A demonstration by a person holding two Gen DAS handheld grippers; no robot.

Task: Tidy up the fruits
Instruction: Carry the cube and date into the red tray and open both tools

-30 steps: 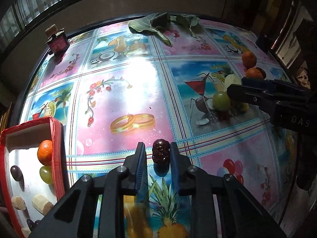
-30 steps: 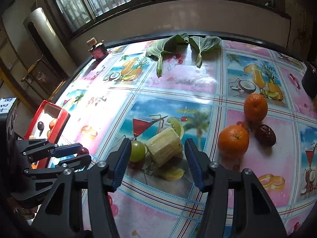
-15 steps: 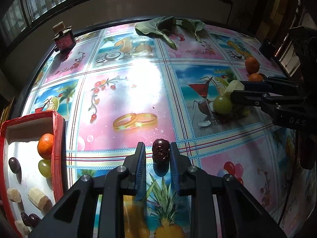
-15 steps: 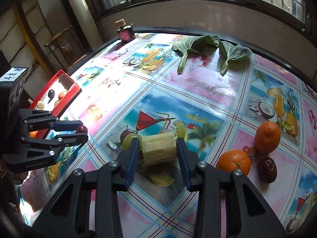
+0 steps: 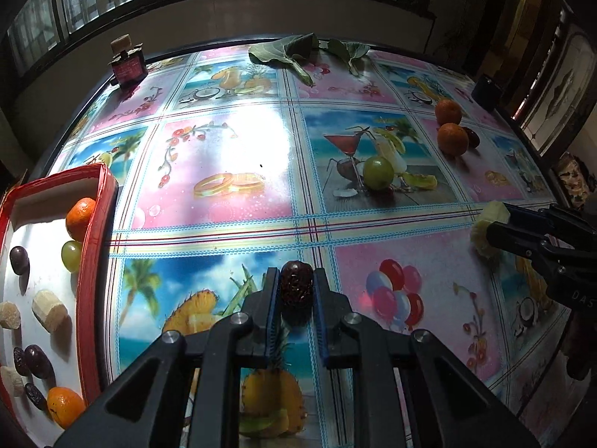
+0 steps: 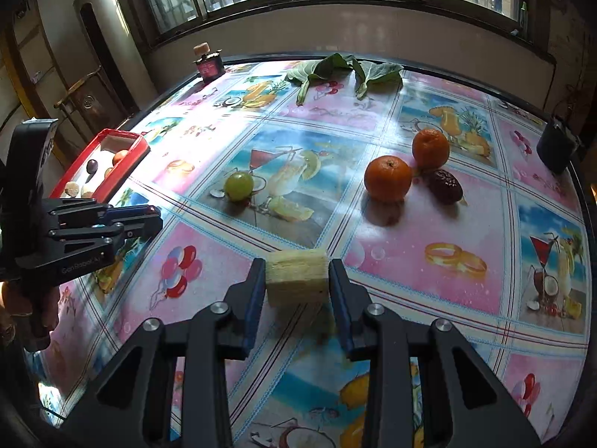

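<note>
You are working over a round table point(image 6: 466, 291) covered in a bright printed cloth. At its left edge, as the left wrist view shows it, sits a red box point(image 5: 97, 239) that already holds oranges, a grape, dark dates and pale cane pieces.

Both of your hands are loaded, so the step in hand looks like the carry to that box. Your right gripper point(image 6: 297, 280) is closed on a pale block of sugar cane point(image 6: 297, 275), both pads pressed flat against its sides. The block sits crosswise between the jaws, its long axis running from pad to pad, with one fibrous face towards the camera. Your left gripper point(image 5: 296, 287) is squeezed fully down on a dark red date point(image 5: 296, 283). The date stands with its long axis along the fingers, its tip pointing out past them.

Next, I judge, each piece needs bringing over the red rim and clear of the fruit already inside before you let go. The left hand is nearer the box.

Left out on the cloth are two oranges point(image 6: 388, 178), another date point(image 6: 444, 186) touching them, and a green grape point(image 6: 238, 186) well apart.
</note>
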